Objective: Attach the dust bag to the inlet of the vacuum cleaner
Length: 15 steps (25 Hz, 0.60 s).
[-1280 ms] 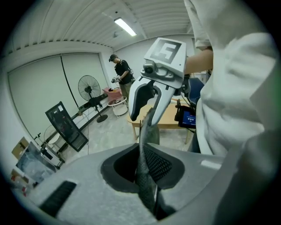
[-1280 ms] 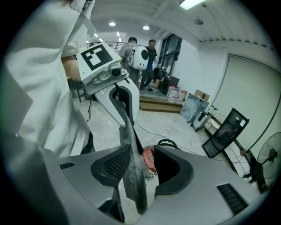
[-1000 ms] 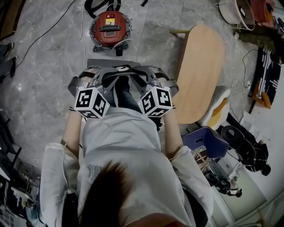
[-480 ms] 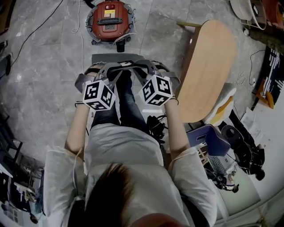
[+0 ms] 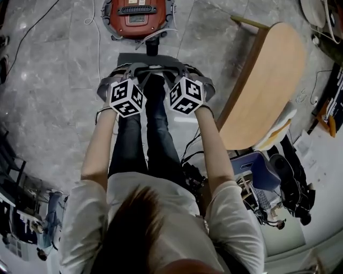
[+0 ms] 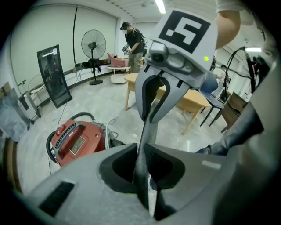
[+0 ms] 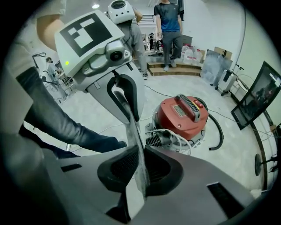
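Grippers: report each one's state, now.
Left gripper: jaws closed on the dust bag.
Right gripper: jaws have just been closing, now clamped on the dust bag.

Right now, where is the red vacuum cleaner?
In the head view the red vacuum cleaner sits on the floor at the top middle, just beyond the grey dust bag, with the wooden table to its right.

Glossy red plastic covers the vacuum cleaner; the dust bag is matt grey cloth; the table is smooth wood.
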Each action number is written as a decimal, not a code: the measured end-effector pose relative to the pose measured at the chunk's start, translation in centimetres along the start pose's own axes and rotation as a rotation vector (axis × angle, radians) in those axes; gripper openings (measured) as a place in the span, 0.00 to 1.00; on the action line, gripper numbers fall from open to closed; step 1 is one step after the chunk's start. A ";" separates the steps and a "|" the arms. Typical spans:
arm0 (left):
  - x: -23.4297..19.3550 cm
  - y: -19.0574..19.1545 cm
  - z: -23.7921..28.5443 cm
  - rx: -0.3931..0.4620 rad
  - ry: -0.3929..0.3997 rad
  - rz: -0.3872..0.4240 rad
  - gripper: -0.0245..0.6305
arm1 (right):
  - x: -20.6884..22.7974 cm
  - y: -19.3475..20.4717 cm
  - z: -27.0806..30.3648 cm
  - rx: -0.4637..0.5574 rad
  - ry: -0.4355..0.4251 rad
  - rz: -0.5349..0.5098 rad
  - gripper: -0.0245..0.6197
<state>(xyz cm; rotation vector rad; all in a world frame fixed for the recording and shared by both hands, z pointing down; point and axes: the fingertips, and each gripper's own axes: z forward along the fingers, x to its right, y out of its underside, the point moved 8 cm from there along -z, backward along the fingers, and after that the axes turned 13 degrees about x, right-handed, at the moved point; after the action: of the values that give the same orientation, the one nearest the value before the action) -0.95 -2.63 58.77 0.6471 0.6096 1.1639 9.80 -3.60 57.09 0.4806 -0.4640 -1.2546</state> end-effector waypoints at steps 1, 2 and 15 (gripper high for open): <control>-0.2 0.9 0.9 -0.004 -0.005 -0.009 0.10 | 0.2 0.7 1.1 -0.001 0.008 0.011 0.10; -0.4 1.8 1.8 -0.007 -0.012 -0.014 0.10 | 0.4 1.4 2.1 0.000 0.018 0.025 0.10; -1.2 9.5 8.9 -0.014 -0.064 -0.012 0.10 | 0.6 7.9 10.9 0.021 0.145 0.147 0.11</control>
<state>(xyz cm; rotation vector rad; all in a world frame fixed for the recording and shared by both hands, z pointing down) -0.74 -2.55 71.79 0.6655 0.5499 1.1312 9.79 -3.28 70.55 0.5414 -0.3829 -1.0662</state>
